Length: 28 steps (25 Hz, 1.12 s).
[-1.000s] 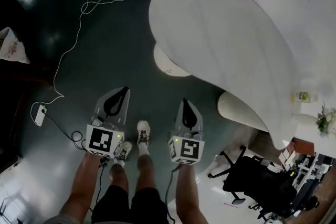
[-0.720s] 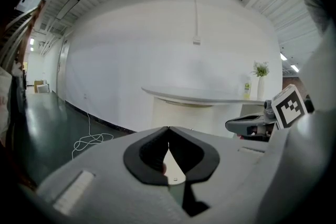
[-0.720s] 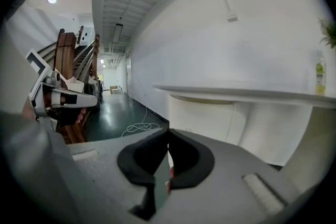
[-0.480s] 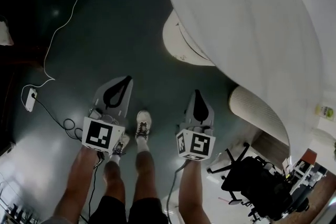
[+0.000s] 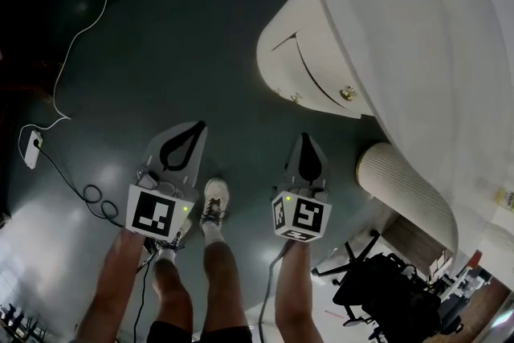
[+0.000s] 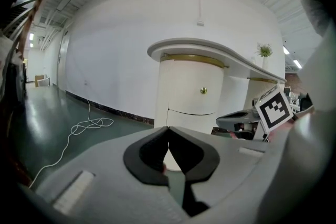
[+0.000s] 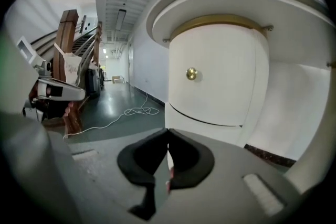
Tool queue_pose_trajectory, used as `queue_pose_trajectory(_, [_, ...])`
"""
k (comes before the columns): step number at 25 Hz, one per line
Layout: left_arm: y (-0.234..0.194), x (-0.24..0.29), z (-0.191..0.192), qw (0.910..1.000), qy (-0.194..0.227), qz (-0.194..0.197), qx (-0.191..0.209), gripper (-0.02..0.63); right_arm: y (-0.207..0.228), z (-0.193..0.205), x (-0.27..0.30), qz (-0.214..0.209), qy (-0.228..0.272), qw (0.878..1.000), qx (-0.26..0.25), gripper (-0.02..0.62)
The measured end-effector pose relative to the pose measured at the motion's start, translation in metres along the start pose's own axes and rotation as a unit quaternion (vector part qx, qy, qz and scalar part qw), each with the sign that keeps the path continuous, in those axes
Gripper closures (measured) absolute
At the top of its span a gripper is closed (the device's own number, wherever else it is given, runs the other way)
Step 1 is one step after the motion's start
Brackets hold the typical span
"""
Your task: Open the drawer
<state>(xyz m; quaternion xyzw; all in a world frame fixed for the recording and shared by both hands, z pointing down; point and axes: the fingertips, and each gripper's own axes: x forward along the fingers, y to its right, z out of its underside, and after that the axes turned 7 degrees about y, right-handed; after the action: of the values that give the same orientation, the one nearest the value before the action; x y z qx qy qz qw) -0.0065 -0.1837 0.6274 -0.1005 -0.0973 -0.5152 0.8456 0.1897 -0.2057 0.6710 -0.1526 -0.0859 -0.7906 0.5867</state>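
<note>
One drawer [image 7: 220,86], curved white front, likely rigid, smooth-sliding; grasp at small brass knob [image 7: 192,74]; left tongs [image 6: 168,128], right tongs [image 7: 168,131] both clenched, empty.

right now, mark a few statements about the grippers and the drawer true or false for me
1. The left gripper and the right gripper are both shut and empty. True.
2. A round brass knob sits on the white curved drawer front. True.
3. The right gripper touches that knob. False: it is well short of it, with open air between.
4. The drawer front stands pulled out. False: it sits flush with the cabinet, closed.
</note>
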Motion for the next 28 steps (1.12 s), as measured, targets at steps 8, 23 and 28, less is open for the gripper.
queue_pose_trajectory(8, [-0.009, 0.01, 0.018, 0.9998, -0.014, 0.006, 0.011, 0.595, 0.008, 0.031, 0.038, 0.002, -0.022, 1.0, 0.001, 0.592])
queue_pose_trajectory(23, [-0.008, 0.025, 0.033, 0.9995, -0.032, 0.005, 0.0, 0.595, 0.026, 0.105, 0.104, 0.032, -0.112, 0.989, 0.089, 0.405])
queue_pose_trajectory(28, [-0.013, 0.027, 0.038, 0.9994, -0.036, -0.002, -0.002, 0.595, 0.027, 0.11, 0.11, 0.04, -0.117, 0.988, 0.097, 0.405])
